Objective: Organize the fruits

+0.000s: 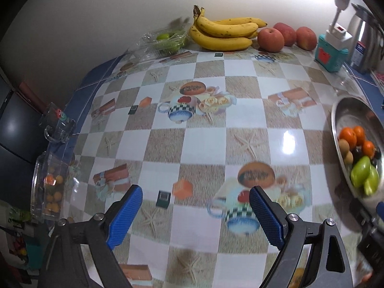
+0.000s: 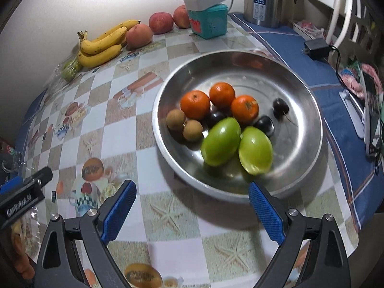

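A steel bowl (image 2: pixel 300 110) holds three oranges (image 2: pixel 195 104), two green fruits (image 2: pixel 220 141), two small brown fruits (image 2: pixel 176 119) and dark plums (image 2: pixel 280 107). My right gripper (image 2: pixel 192 193) hangs open just in front of the bowl's near rim, nothing between its blue pads. In the left wrist view the same bowl (image 1: pixel 348 112) sits at the right edge. My left gripper (image 1: pixel 195 198) is open over bare tablecloth, holding nothing. Bananas (image 1: pixel 223 33) and three red apples (image 1: pixel 271 39) lie along the far wall. A clear box of green fruit (image 1: pixel 165 40) sits left of the bananas.
A clear container with small orange fruits (image 1: pixel 48 187) and a glass mug (image 1: pixel 57 124) stand at the table's left edge. A teal box with a white power strip (image 2: pixel 208 16), a steel kettle (image 2: pixel 266 0) and a black adapter (image 2: pixel 316 46) are at the back right.
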`<state>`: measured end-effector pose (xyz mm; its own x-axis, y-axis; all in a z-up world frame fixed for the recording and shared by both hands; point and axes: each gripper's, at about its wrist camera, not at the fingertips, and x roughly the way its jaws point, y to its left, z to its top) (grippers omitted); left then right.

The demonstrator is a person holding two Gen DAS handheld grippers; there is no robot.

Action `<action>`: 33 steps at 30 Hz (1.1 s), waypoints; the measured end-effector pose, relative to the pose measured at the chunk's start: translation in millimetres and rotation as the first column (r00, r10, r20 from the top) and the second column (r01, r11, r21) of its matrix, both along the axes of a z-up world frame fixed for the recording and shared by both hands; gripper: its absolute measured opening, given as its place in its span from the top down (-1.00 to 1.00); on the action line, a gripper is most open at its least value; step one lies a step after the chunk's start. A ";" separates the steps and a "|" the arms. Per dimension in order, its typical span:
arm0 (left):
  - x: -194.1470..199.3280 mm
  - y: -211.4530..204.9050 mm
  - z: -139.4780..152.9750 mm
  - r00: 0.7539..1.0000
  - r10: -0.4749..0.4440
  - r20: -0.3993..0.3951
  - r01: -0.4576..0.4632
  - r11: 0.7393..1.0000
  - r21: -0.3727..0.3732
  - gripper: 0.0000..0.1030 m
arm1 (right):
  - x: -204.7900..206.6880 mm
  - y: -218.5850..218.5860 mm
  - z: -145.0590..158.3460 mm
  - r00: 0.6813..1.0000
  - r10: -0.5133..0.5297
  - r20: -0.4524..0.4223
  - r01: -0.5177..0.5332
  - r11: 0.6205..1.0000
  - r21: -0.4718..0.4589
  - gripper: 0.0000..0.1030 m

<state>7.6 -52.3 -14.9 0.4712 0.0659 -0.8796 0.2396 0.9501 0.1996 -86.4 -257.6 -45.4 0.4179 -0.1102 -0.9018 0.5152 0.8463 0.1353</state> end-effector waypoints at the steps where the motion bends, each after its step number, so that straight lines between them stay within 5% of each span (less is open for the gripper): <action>1: -3.4 1.7 0.4 1.000 0.000 0.003 0.000 1.000 -0.004 -0.79 | -2.5 -0.5 1.7 1.000 -0.006 0.009 0.006 1.000 0.003 -0.84; 11: -20.6 12.2 10.9 0.999 0.002 0.038 0.000 0.999 -0.049 -0.79 | -17.4 2.3 21.8 0.997 -0.027 0.073 0.029 0.999 -0.017 -0.84; 33: -16.3 20.5 3.0 0.999 0.034 -0.028 -0.036 0.997 -0.070 -0.81 | -11.8 10.0 13.5 1.000 -0.001 0.013 0.001 0.999 -0.032 -0.84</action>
